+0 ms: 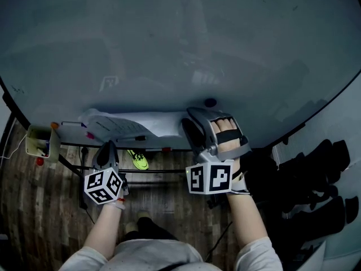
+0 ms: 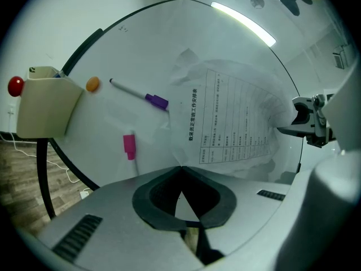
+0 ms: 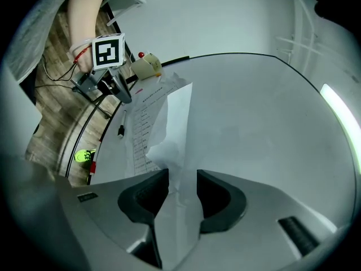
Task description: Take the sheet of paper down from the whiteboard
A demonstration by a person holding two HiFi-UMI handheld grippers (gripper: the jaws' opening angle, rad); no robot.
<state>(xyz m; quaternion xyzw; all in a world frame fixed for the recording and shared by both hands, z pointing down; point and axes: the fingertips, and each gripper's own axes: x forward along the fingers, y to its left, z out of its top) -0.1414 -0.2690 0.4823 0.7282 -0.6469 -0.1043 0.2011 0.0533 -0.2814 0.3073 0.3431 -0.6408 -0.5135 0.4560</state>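
"Where was the thin white printed paper sheet (image 2: 237,117)?"

"Low on the pale whiteboard (image 1: 169,38). It looked limp and probably tearable, best held by its edges. Jaws of the left gripper (image 2: 180,167) pinched one edge. Those of the right gripper (image 3: 183,174) stood spread around the other."

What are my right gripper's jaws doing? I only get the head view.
Observer: The right gripper has its jaws apart; the sheet of paper passes between them, not pinched.
Operator: And the left?
Observer: The left gripper is shut on the sheet's edge.
Operator: Which face of the sheet shows?
Observer: In the left gripper view, a printed table faces that camera.
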